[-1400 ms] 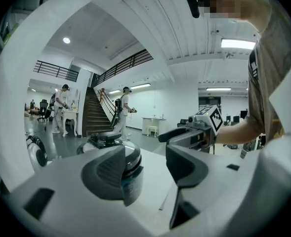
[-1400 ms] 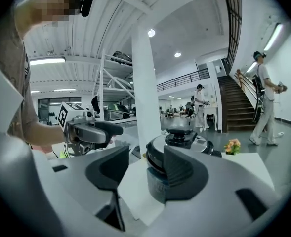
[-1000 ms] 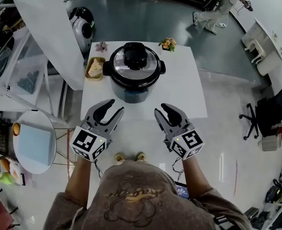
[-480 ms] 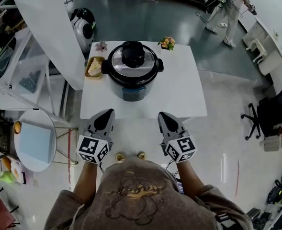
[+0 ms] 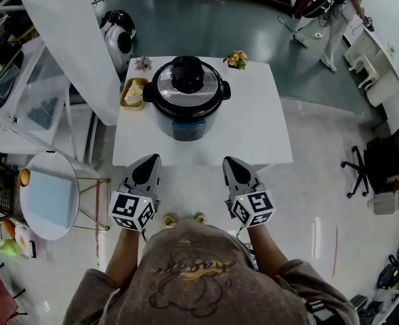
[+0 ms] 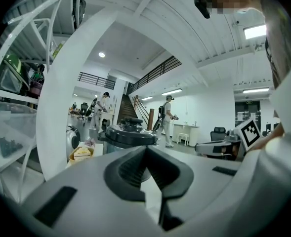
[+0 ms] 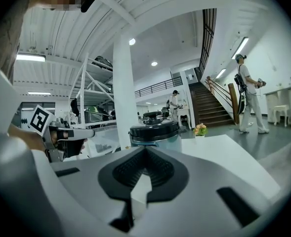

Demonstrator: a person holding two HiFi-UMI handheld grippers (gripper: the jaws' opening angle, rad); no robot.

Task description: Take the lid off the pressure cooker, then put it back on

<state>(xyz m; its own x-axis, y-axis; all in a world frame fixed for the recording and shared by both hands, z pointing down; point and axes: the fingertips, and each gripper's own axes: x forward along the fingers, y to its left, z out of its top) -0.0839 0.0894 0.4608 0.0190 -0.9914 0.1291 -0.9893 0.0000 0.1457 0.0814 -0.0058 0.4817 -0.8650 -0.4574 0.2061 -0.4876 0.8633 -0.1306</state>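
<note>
Two grippers pinched closed and empty: our left gripper (image 5: 152, 160) and right gripper (image 5: 227, 161) at the white square table's (image 5: 257, 134) near edge. We see the round steel pressure cooker (image 5: 185, 127) toward the far side, black-handled lid (image 5: 187, 80) on, well apart from both.

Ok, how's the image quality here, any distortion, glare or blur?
Head view: sharp, fisheye bend at the edges, soft sheen on the lid. Left gripper view: strong fisheye, black corners, ceiling light blown out. Right gripper view: same bend, cooker sharp, shut right claw fills the foreground.
</note>
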